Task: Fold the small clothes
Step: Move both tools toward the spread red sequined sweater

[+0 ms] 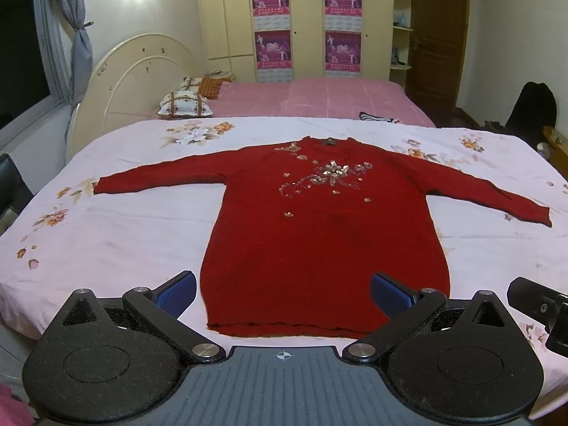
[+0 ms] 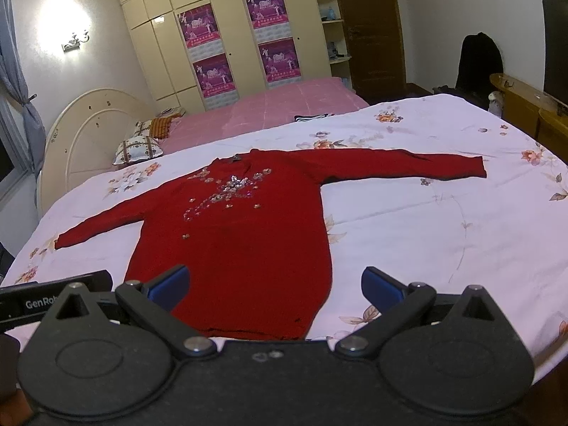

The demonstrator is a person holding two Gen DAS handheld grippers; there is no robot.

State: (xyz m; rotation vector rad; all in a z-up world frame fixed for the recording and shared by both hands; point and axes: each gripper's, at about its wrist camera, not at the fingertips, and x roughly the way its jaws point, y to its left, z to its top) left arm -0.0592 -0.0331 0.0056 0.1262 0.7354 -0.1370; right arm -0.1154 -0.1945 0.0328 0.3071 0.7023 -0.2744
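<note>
A red long-sleeved sweater (image 1: 319, 234) with sequin flowers on the chest lies flat, front up, on a floral white sheet (image 1: 124, 234), sleeves spread to both sides, hem toward me. It also shows in the right wrist view (image 2: 241, 245). My left gripper (image 1: 284, 293) is open and empty, hovering above the hem, blue pads wide apart. My right gripper (image 2: 275, 285) is open and empty, over the hem's right corner. The right gripper's body shows at the right edge of the left wrist view (image 1: 539, 305).
The sheet (image 2: 443, 220) covers a wide flat surface. Behind it is a pink bed (image 1: 319, 96) with pillows (image 1: 184, 103) and a cream headboard (image 1: 135, 81). A wardrobe (image 1: 301, 17) stands at the back. Wooden furniture (image 2: 525, 103) stands at the right.
</note>
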